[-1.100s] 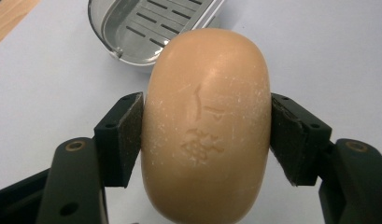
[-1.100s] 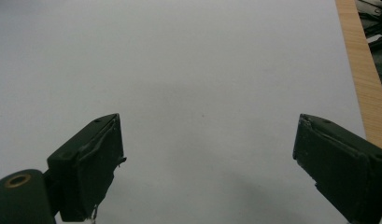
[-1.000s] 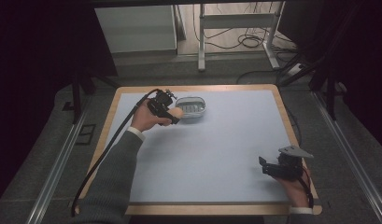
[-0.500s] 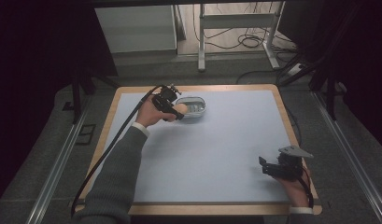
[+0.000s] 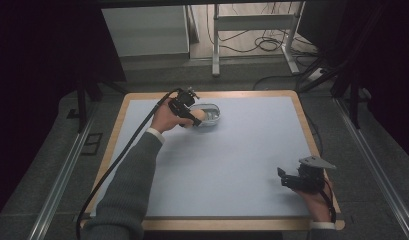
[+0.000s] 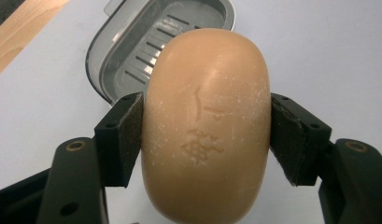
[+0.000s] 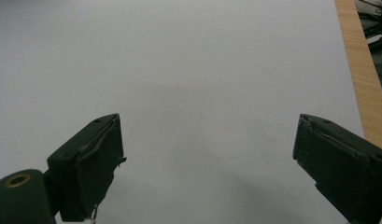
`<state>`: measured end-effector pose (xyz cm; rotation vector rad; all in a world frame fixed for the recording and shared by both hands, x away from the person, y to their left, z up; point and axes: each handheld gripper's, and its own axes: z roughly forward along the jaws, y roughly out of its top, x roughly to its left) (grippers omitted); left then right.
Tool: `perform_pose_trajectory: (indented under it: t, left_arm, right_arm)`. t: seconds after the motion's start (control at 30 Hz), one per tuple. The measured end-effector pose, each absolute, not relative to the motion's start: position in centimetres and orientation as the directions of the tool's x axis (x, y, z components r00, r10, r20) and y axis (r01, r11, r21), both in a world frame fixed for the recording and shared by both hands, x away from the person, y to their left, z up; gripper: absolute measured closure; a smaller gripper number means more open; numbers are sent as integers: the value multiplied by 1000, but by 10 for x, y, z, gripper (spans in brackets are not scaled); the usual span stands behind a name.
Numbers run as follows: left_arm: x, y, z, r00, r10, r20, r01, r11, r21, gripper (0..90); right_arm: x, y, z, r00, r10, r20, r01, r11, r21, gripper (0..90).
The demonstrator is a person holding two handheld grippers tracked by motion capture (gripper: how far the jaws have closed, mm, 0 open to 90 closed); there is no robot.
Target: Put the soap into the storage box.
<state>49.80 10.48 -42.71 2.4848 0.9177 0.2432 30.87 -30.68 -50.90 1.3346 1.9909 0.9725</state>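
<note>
Soap in left gripper, just before dish; right gripper well apart.

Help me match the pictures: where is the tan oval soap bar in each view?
High view: tan oval soap bar at upper centre-left, at the left tool.
Left gripper view: centre, clamped.
Right gripper view: not in it.
Shared landmark: grey slotted soap dish behind the bar.

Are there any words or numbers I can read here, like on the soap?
No readable words or numbers anywhere.
Soap: it has a pressed-in mark in the middle, a thin line shape above a bumpy little cluster, more like a picture than letters; too worn to read as any word.
Soap dish: plain grey with slots, no writing.
Left tongs squeezing the soap: no labels.
</note>
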Motion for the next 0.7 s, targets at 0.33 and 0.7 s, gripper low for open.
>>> perform_pose_trajectory:
  t: [0.33, 0.7]
  left_arm:
    - [506, 97, -433, 765, 644, -8, 563, -663, 493, 324]
    - [516, 91, -431, 767, 641, -14, 562, -661, 496, 325]
  right_arm:
    - [309, -307, -509, -359, 932, -46, 534, 246, 809, 84]
    - [309, -309, -508, -362, 931, -46, 533, 247, 810, 84]
